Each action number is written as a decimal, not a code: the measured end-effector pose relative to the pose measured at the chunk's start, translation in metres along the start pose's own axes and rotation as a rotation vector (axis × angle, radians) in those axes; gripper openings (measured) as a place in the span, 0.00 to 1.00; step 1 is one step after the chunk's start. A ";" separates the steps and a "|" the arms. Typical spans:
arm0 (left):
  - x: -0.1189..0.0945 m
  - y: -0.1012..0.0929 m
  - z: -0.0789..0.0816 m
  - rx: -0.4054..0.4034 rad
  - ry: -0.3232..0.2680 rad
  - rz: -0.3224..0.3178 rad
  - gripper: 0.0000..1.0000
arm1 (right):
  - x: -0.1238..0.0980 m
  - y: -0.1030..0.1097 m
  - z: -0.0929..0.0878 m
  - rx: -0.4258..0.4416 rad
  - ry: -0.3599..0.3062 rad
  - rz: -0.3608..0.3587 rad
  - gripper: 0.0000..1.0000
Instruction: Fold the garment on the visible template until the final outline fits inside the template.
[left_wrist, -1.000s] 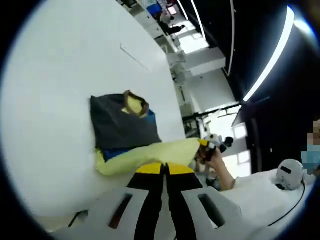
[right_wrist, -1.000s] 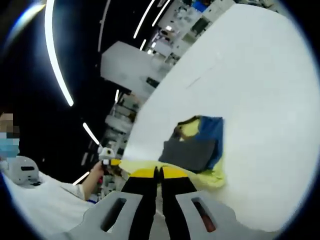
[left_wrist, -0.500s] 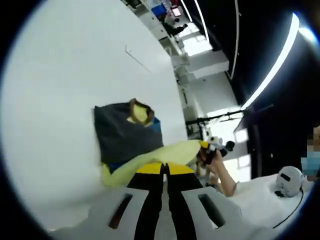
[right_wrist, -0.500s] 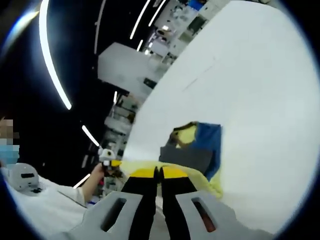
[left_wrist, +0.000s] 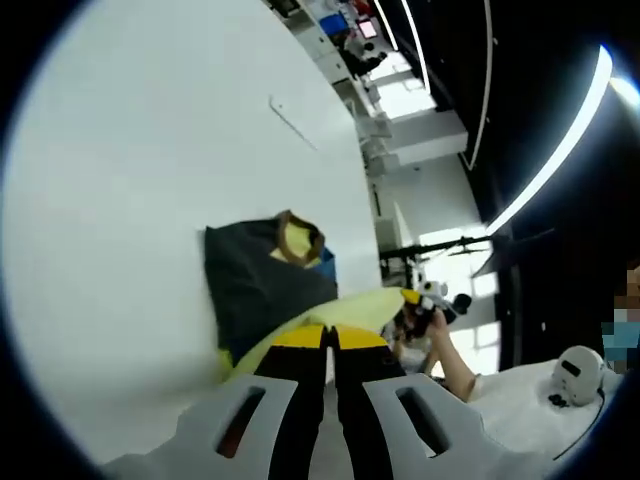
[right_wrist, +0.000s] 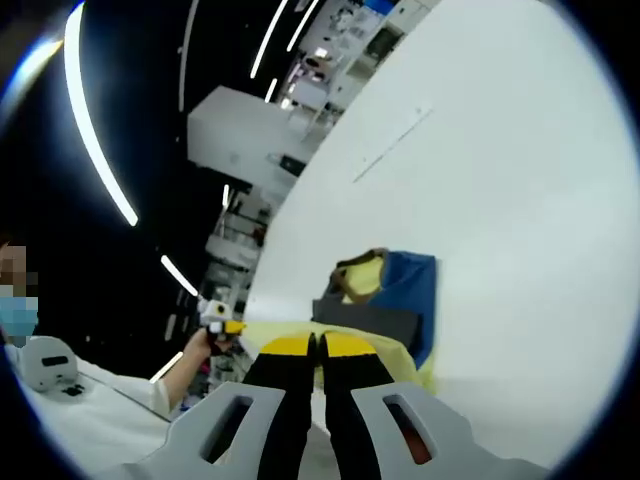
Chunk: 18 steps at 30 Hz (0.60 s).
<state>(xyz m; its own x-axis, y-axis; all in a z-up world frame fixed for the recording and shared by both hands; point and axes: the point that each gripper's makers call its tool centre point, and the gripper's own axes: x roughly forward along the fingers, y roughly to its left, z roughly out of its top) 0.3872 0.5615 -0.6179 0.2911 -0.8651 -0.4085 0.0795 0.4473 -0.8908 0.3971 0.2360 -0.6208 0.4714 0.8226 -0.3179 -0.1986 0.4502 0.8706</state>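
Left gripper (left_wrist: 329, 338) is pinching the garment's (left_wrist: 262, 285) pale yellow edge, jaws pressed together on the cloth. Right gripper (right_wrist: 317, 346) is doing the same, jaws closed on the yellow fold. Garment is lying part-folded on the white table (left_wrist: 130, 170), dark grey panel up, blue and yellow showing beneath, brown collar at the far end; in the right gripper view (right_wrist: 385, 300) its yellow edge is lifting between both tools
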 end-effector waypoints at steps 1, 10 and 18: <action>0.000 0.004 0.003 -0.003 0.001 0.002 0.00 | 0.001 0.000 0.000 0.001 0.002 -0.001 0.03; 0.007 0.032 0.023 -0.034 0.002 0.017 0.00 | 0.013 -0.016 0.005 0.022 0.018 -0.016 0.03; 0.017 0.046 0.033 -0.050 0.016 0.031 0.00 | 0.021 -0.030 0.008 0.046 0.027 -0.034 0.03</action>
<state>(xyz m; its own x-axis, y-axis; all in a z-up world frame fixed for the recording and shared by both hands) 0.4274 0.5750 -0.6593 0.2778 -0.8548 -0.4383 0.0231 0.4621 -0.8865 0.4204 0.2371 -0.6508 0.4540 0.8164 -0.3570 -0.1424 0.4620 0.8754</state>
